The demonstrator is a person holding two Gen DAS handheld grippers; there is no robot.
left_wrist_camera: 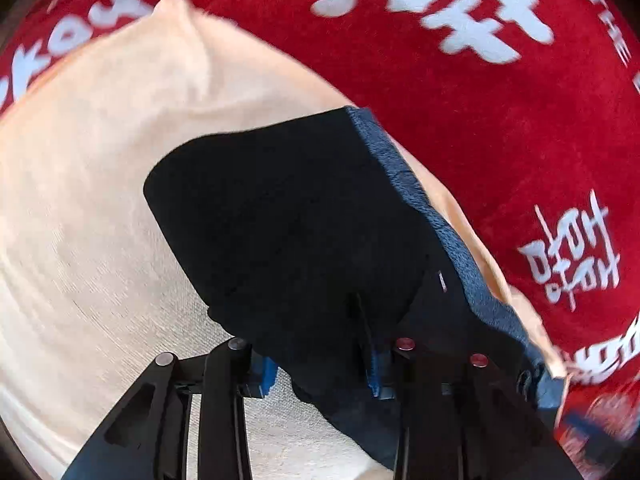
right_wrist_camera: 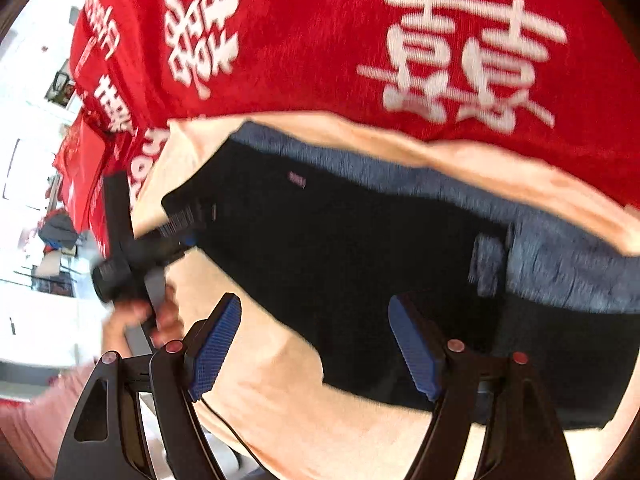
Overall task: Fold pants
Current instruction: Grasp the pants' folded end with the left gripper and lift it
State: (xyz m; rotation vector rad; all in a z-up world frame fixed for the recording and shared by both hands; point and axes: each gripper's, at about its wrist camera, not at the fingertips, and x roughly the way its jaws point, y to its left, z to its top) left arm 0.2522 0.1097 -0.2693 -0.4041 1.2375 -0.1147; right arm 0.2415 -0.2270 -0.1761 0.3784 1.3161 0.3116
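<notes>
The dark navy pants (left_wrist_camera: 288, 216) lie partly folded on a peach cloth (left_wrist_camera: 88, 200), with a lighter blue fleecy inner side (left_wrist_camera: 420, 200) showing along the right edge. My left gripper (left_wrist_camera: 320, 364) is shut on a fold of the pants and holds it up over the cloth. In the right wrist view the pants (right_wrist_camera: 360, 264) spread across the middle, blue inner side (right_wrist_camera: 560, 256) at the far edge. My right gripper (right_wrist_camera: 316, 344) is open and empty just above the pants' near edge. The left gripper (right_wrist_camera: 176, 232) shows there at the pants' left corner, held by a hand (right_wrist_camera: 160, 316).
A red blanket with white characters (left_wrist_camera: 460, 100) covers the surface under the peach cloth; it also shows in the right wrist view (right_wrist_camera: 320, 40). A bright room with clutter (right_wrist_camera: 36, 200) lies beyond the left edge. A thin cable (right_wrist_camera: 232, 432) runs near the right gripper.
</notes>
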